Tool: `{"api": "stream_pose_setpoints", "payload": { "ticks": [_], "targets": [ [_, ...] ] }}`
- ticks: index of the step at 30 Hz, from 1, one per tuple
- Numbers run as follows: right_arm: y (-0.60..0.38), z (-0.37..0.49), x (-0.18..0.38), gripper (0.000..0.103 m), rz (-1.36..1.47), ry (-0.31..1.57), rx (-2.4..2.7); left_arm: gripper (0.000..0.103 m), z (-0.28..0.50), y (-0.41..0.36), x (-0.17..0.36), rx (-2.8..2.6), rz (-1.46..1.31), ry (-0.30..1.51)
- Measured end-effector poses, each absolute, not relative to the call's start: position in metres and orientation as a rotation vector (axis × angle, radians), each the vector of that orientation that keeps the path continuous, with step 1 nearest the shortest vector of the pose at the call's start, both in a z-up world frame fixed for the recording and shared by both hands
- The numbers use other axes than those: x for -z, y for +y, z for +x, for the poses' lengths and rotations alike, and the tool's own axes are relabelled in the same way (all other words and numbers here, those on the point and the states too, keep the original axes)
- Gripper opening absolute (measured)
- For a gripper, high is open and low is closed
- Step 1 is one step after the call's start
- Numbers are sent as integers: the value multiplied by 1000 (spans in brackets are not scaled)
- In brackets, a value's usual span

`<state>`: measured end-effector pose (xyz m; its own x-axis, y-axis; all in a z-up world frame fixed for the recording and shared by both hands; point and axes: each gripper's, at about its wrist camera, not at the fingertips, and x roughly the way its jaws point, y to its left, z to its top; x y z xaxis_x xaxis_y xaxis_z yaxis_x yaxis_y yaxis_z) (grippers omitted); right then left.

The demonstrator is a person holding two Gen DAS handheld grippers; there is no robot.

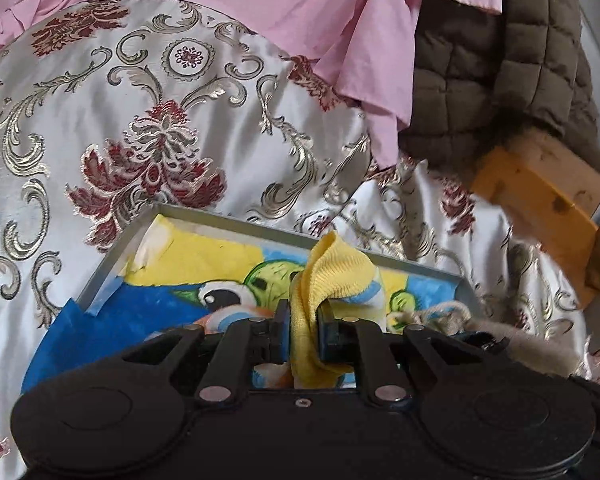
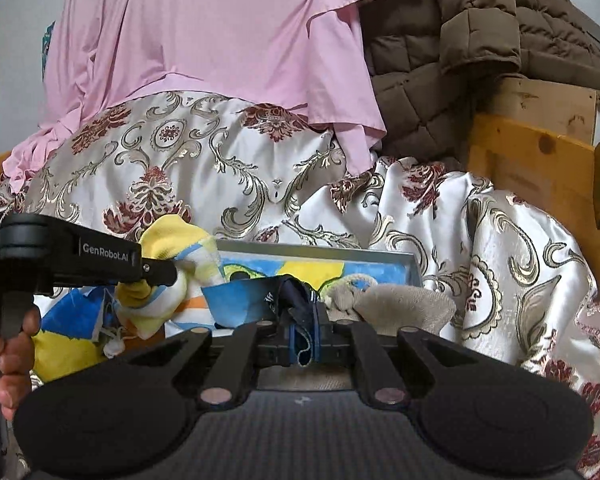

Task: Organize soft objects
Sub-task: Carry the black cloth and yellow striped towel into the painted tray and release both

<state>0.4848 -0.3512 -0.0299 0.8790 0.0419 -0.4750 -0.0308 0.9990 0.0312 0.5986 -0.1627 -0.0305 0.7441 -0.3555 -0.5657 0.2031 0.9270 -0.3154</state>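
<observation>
My left gripper (image 1: 304,320) is shut on a yellow, white and blue cloth (image 1: 332,272), holding it over a grey tray (image 1: 140,236) lined with a blue and yellow cartoon towel (image 1: 188,264). In the right wrist view the left gripper (image 2: 168,276) shows at left, clamping that cloth (image 2: 180,256). My right gripper (image 2: 302,332) is shut on a dark navy cloth (image 2: 296,296) at the edge of the blue towel (image 2: 240,304), in front of the tray (image 2: 380,254). A beige plush item (image 2: 404,300) lies at the tray's right end.
A white satin bedspread with red and gold flowers (image 2: 220,168) covers the bed. A pink sheet (image 2: 220,32) and a brown quilted jacket (image 2: 460,40) hang behind. A wooden bed frame (image 2: 532,160) stands on the right. A hand (image 2: 12,344) holds the left gripper.
</observation>
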Motion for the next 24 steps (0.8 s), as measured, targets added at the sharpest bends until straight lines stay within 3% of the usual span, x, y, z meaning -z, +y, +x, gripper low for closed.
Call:
{"api": "stream_pose_setpoints", "payload": {
  "ticks": [3,9,15,20,24],
  "targets": [
    [-353,482,28,14,35,492,-37,23,594,-165,30,298,-215,664],
    [-355,479,21,30,34,473,-36,31,587,-168,25,282,-184,654],
    [-359,475,12,48,47,453,-31,43,580,-167,19,273,-180,644],
    [-366,463,-4,66,60,413,-19,62,566,-161,10,254,-207,617],
    [-371,448,-16,79,72,387,-15,70,550,-152,-1,235,-235,591]
  ]
}}
